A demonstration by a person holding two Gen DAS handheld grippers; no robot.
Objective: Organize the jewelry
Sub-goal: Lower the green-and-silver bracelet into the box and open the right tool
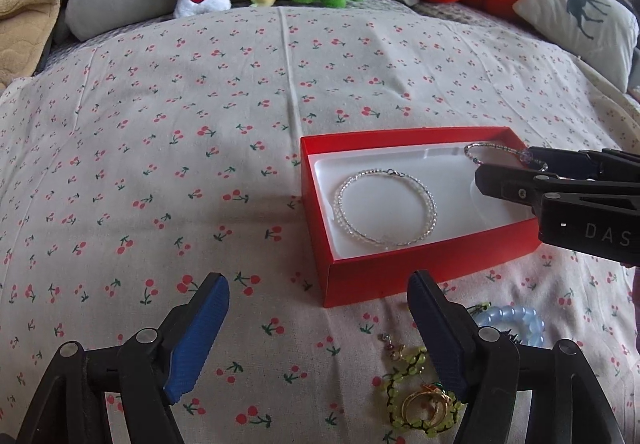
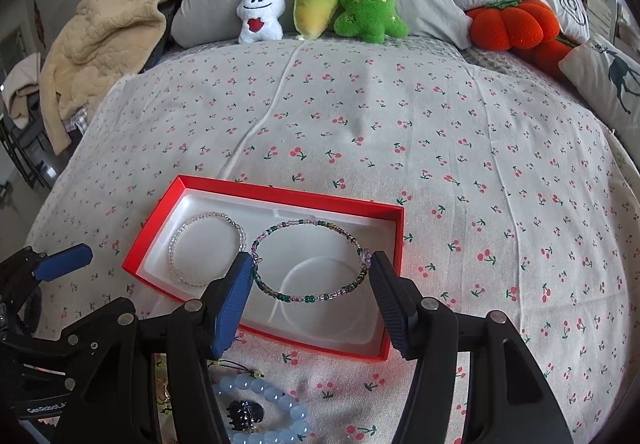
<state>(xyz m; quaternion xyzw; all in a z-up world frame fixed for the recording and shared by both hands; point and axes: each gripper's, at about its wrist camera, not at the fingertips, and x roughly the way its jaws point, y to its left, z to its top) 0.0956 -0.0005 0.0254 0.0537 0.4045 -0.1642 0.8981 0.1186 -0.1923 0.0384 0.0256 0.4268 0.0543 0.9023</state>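
A red box [image 1: 400,276] [image 2: 280,192] with a white liner lies on the cherry-print bedspread. A clear beaded bracelet [image 1: 385,209] [image 2: 206,248] lies in its left part. A dark multicolour beaded bracelet [image 2: 310,262] [image 1: 500,150] lies in its right part. My right gripper [image 2: 312,300] is open, its fingers astride that bracelet just above it; it also shows in the left wrist view [image 1: 512,172]. My left gripper [image 1: 320,332] is open and empty, in front of the box. A blue bead bracelet [image 1: 516,324] [image 2: 272,404], a green bead piece with gold rings [image 1: 420,400] and a dark hair claw [image 2: 245,414] lie in front of the box.
Plush toys stand at the far end of the bed: a white one [image 2: 262,14], a green-yellow one [image 2: 316,2], a green tree [image 2: 368,6] and an orange pumpkin [image 2: 508,24]. A beige blanket [image 2: 100,44] is heaped far left, pillows [image 1: 580,16] far right.
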